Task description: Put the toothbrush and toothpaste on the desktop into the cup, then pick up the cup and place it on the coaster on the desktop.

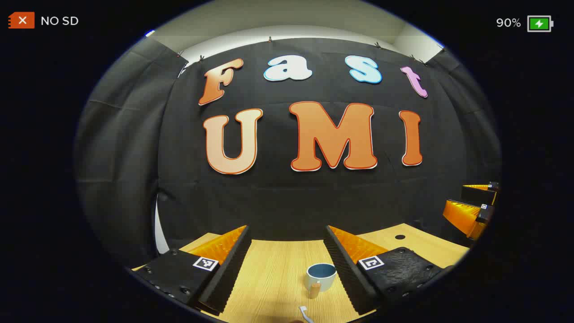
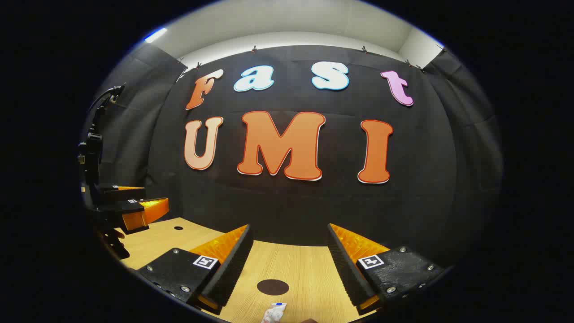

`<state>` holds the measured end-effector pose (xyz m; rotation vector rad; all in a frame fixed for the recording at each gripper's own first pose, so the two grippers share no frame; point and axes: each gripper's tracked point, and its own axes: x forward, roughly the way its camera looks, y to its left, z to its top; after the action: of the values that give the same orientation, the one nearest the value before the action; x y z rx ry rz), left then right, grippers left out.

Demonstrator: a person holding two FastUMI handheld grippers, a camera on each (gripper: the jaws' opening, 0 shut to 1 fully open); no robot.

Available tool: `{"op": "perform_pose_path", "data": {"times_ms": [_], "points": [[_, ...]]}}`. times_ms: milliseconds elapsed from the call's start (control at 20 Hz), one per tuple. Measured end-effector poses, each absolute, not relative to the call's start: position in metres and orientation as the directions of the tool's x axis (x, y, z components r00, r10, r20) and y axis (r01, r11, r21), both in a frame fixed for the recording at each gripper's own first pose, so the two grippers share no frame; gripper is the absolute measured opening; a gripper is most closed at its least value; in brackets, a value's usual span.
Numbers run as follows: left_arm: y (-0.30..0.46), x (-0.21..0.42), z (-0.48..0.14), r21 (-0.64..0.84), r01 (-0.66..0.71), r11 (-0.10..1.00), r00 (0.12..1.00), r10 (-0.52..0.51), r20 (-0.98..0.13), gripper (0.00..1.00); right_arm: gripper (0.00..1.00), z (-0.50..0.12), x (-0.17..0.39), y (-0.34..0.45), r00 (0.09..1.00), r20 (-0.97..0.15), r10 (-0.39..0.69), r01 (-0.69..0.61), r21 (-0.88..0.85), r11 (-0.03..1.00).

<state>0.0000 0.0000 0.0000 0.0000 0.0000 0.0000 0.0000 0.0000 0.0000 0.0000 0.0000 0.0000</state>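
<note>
Wooden desktop [image 1: 273, 273] ran up to the black cloth wall [image 1: 291, 202]; all places below taken from the cup.

Left gripper [image 1: 287, 237] hung above the desktop, fingers spread wide apart, nothing between them. Cup [image 1: 321, 277], pale outside and blue inside with a tan handle toward the camera, stood upright between the fingers, just beside the right-hand one. Toothbrush [image 1: 304, 313], white, lay on the wood nearer the camera than the cup, partly cut off at the lower edge. A small dark hole [image 1: 400, 237] in the desktop sat beyond the cup, to the right.

Right gripper [image 2: 289, 237] likewise held wide apart, empty. Dark round coaster [image 2: 272, 287] lay flat between its fingers. Toothpaste [image 2: 272, 312], a white tube with blue cap, lay just nearer the camera than the coaster, apart from it.
</note>
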Motion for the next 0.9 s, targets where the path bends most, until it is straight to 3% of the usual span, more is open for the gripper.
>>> {"op": "perform_pose_path", "data": {"times_ms": [450,900], "points": [[-0.0011,-0.0005,-0.0051,-0.001,-0.010,1.000,1.000,0.010,-0.007,0.99,0.98,0.0071,-0.0064,0.0078,0.999,0.048,0.008,-0.006,-0.046,0.999],[-0.0058,0.0027,-0.0076,0.020,-0.024,1.000,0.999,0.025,-0.026,0.99,0.98,-0.0010,-0.0019,0.0095,1.000,0.011,0.024,-0.023,-0.028,0.999]]}}
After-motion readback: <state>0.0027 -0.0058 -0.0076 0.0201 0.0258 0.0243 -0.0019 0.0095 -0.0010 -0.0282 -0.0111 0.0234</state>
